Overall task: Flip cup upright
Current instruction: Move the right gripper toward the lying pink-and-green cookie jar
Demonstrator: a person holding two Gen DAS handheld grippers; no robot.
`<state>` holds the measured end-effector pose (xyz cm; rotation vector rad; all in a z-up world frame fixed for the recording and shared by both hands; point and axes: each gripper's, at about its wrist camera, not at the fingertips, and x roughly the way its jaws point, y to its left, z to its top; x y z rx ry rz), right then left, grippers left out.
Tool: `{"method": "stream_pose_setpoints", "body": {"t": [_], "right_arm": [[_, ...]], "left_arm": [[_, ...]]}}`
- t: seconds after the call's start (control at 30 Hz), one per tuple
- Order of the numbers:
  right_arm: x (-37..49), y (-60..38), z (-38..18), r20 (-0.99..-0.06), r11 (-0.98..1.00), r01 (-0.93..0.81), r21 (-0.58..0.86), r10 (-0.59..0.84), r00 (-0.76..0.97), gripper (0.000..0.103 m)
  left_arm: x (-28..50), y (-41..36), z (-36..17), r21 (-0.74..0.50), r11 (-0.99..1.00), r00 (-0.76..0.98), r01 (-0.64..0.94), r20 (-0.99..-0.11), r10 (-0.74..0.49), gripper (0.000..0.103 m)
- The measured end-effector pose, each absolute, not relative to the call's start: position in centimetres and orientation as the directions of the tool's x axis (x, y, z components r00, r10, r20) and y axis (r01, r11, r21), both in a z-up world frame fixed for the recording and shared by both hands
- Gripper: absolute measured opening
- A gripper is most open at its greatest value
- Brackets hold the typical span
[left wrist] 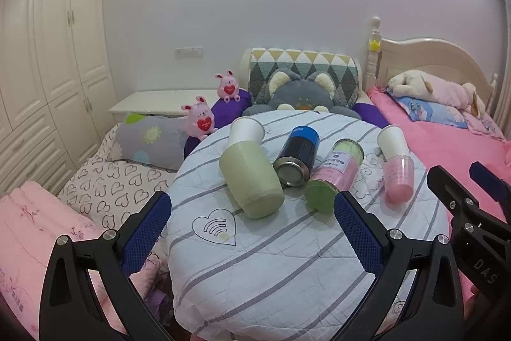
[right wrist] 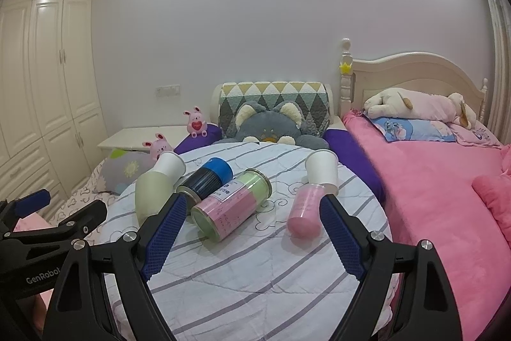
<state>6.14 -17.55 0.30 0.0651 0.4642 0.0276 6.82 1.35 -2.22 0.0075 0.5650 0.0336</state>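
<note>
Bedroom walls, a cream wardrobe (left wrist: 48, 53) and a pink bed (right wrist: 440, 181) surround a round worktop (left wrist: 287, 251) covered in a striped quilted cloth. Six containers lie on their sides on it, grouped toward its far edge. Two are white paper cups: one (left wrist: 245, 130) sits mouth to mouth with a green cup (left wrist: 250, 181) at the far left, the other (left wrist: 392, 140) likewise joined to a pink cup (left wrist: 398, 179) near the right edge. Between these pairs lie two cans side by side, a dark one with a blue end (left wrist: 297, 157) and a pink-and-green labelled one (left wrist: 335, 176). Two small pink bunny toys (left wrist: 199, 117) sit beyond the far left edge. Both grippers hover over the near edge, left gripper (left wrist: 252, 210) and right gripper (right wrist: 252, 210), each with jaws spread wide and holding nothing.
</note>
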Motion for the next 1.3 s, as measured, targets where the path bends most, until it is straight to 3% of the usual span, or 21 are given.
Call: {"method": "stream_pose_setpoints", "body": {"t": [1.3], "right_arm": [[19.0,-13.3,-8.6,-0.726,0.961,0.122,0.25,0.102,0.68,0.087]], "left_arm": [[15.4,8.2,-7.3,-0.017,0.99,0.783,-0.137,-0.614,0.098,0.103]]}}
